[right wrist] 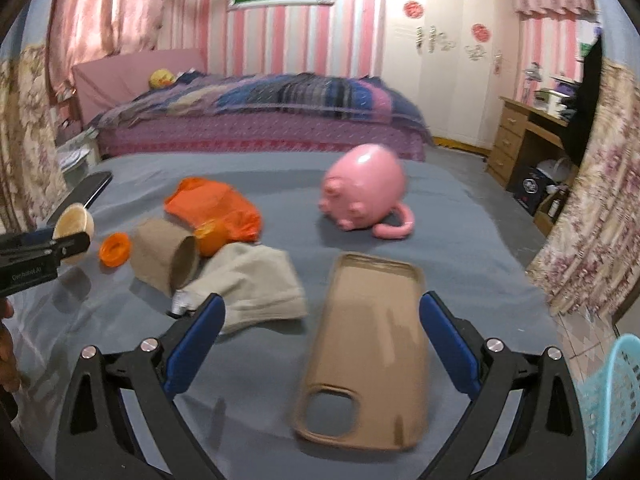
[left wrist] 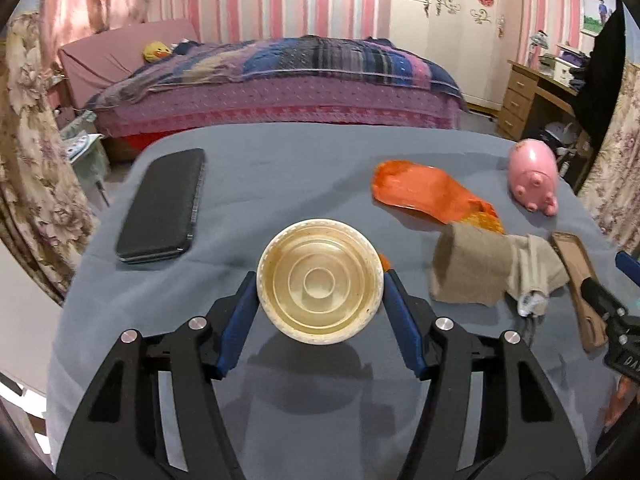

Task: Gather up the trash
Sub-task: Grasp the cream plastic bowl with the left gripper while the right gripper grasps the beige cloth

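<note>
- Between your left gripper's (left wrist: pixel 320 296) blue pads sits the round cream plastic lid (left wrist: pixel 319 281); both pads press its rim, so the tool is clamped on it, and the shadow beneath shows it lifted off the grey cloth (left wrist: pixel 280 176).
- On the far left of the cloth lies a black phone (left wrist: pixel 162 206), well apart from the lid.
- To the right of the lid you have a cardboard tube (right wrist: pixel 166 254) on its side, touching a crumpled beige cloth (right wrist: pixel 256 286), with an orange plastic bag (right wrist: pixel 218 208) just behind them.
- Near the tube's left end rests a small orange cap (right wrist: pixel 115 249).
- Farther right lies a pink pig-shaped mug (right wrist: pixel 362 190), tipped on its side.
- Your right gripper (right wrist: pixel 322 322) stands with its jaws wide apart, gripping nothing; a tan phone case (right wrist: pixel 368 356) lies flat between them, untouched by either pad.
- At the near right edge, off the cloth, shows a turquoise basket (right wrist: pixel 616 396).
</note>
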